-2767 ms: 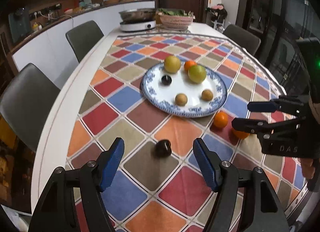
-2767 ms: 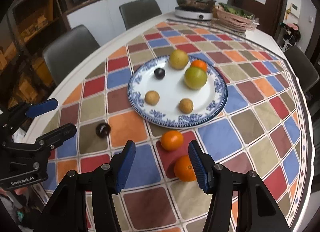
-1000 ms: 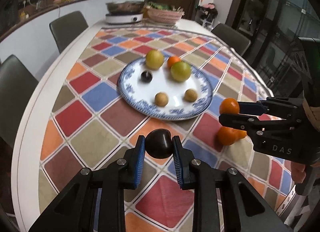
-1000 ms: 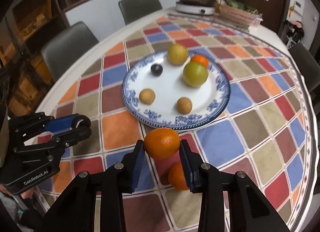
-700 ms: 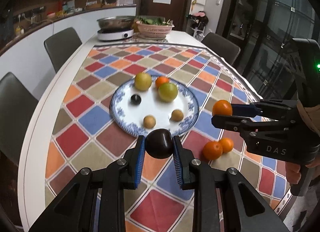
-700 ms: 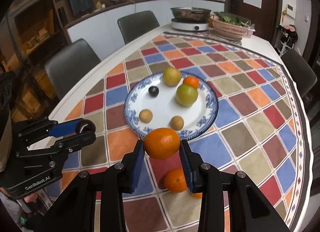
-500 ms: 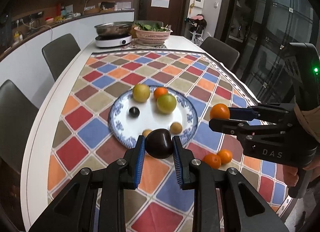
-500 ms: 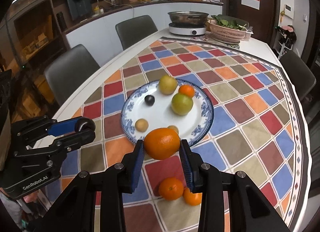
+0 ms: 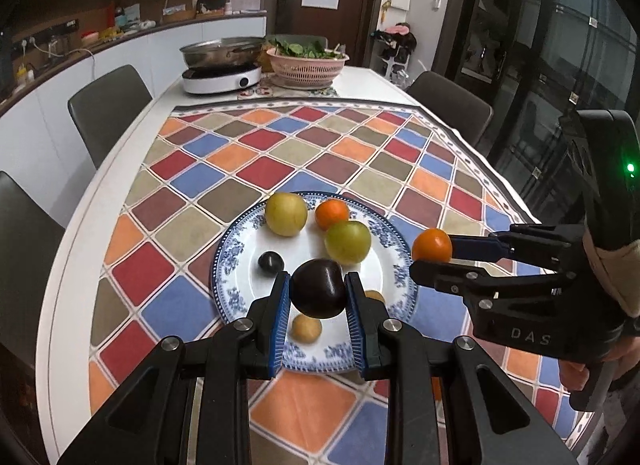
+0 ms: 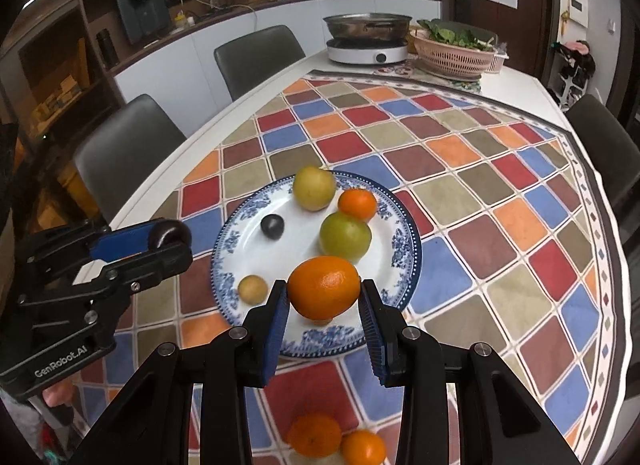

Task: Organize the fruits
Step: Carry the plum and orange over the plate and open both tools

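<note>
- Left gripper (image 9: 319, 292) was clamped on a dark plum (image 9: 319, 292), holding it in the air above the near part of the blue-patterned plate (image 9: 228, 261).
- Right gripper (image 10: 323, 293) pinched an orange (image 10: 323, 287) between its blue pads, also lifted above the plate's near rim.
- On the plate lay a yellow fruit (image 9: 286, 213), a green fruit (image 9: 347, 241), a small orange (image 9: 332, 214), a small dark plum (image 9: 271, 263) and two small tan fruits (image 10: 253, 288).
- Two more oranges (image 10: 314, 440) sat touching on the chequered tablecloth (image 10: 480, 249), nearer than the plate.
</note>
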`<state>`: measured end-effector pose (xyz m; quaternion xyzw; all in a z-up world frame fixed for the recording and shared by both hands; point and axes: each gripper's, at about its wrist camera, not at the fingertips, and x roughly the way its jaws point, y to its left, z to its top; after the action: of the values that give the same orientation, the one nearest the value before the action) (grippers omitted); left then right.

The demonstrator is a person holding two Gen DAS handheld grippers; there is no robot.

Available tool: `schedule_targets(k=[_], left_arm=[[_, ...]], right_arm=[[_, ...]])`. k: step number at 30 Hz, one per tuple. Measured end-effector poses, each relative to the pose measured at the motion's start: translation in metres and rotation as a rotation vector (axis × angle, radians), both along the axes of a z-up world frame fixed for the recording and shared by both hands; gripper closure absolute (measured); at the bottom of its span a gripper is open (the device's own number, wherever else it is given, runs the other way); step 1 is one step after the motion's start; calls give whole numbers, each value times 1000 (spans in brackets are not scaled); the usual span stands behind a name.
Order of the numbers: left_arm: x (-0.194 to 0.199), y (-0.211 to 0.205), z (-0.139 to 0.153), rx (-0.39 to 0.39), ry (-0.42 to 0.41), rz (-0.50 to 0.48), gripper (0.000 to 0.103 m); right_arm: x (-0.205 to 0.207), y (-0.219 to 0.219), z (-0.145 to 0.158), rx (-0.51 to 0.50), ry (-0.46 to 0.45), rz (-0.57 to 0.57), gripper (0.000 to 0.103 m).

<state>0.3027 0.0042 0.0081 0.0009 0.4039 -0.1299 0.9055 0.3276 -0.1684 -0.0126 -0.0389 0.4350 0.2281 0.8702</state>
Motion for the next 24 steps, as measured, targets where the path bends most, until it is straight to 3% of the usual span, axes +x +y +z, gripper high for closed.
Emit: schedule_targets(k=[12, 22, 24], left_arm=[[50, -8, -44, 34, 109, -22, 76], [68, -6, -61, 31, 158, -17, 76], [68, -4, -60, 21, 157, -14, 70]], right_arm=[[42, 1, -36, 6, 102, -13, 66], [56, 7, -55, 7, 153, 3, 66], [58, 8, -57, 15, 156, 2, 66]])
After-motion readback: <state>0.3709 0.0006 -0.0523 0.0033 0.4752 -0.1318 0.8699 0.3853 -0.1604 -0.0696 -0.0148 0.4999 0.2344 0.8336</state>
